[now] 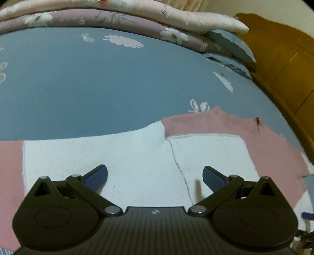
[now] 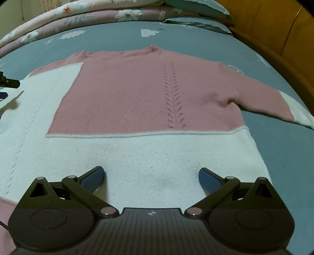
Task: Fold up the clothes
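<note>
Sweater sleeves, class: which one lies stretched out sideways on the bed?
The sweater's right-hand sleeve, ending in a white cuff; the left-hand sleeve is folded over the body.

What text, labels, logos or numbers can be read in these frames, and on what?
Cursive script on the pale floral quilt: too blurred to read.
Small white emblem on the left gripper body: a symbol, no letters.
Same emblem on the right gripper body: no letters.
Pink and white sweater: no text visible.
</note>
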A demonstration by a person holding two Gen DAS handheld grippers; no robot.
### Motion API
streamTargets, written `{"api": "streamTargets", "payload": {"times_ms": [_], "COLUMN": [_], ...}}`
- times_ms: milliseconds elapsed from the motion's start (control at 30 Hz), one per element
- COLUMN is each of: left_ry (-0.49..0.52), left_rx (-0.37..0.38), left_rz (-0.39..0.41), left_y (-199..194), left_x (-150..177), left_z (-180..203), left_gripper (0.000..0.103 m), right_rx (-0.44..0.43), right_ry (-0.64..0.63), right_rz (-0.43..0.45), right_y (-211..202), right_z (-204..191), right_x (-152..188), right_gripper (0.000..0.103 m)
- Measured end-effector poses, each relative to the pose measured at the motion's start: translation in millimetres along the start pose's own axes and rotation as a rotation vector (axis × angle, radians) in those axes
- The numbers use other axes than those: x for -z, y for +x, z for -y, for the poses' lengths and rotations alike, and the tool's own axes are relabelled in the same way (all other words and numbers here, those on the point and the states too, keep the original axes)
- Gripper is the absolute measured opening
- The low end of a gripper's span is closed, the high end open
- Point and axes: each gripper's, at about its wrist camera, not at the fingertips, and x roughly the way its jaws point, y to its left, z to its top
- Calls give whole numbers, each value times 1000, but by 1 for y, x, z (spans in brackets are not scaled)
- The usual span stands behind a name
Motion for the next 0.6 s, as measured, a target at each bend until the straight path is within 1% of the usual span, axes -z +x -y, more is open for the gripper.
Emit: {"api": "streamTargets", "payload": {"times_ms": [167, 200, 267, 300, 400, 433, 467, 600], "left_ry": [-36, -61, -147, -161, -100, -67, -65, -147], "left_rx": [103, 120, 144, 125, 1, -41, -76, -192], "left_rz": [32, 35, 35, 45, 108, 123, 125, 117], "left_y": [-6, -8, -13, -19, -47, -57, -63, -75], "left_x": [4, 4, 1, -2, -9, -9, -9, -1], "left_z": [-19, -23, -32, -34, -39, -42, -49, -86], "left_gripper": [102, 102, 102, 100, 100, 100, 100, 100], "right_rx": [-3, -3, -2, 0, 3, 4, 5, 5], "right_ry": [-2, -2, -3, -3, -1, -1, -2, 0], "right_rz": [-7, -8, -7, -7, -17, -19, -19, -10], "right_y": [1, 1, 0, 0, 0, 0, 0, 0], "right_z": [1, 1, 0, 0, -1, -1, -1, -1], "right_x": [-2, -2, -2, -1, -4, -4, -4, -2], "right_gripper": [103, 103, 103, 103, 103, 103, 103, 103]}}
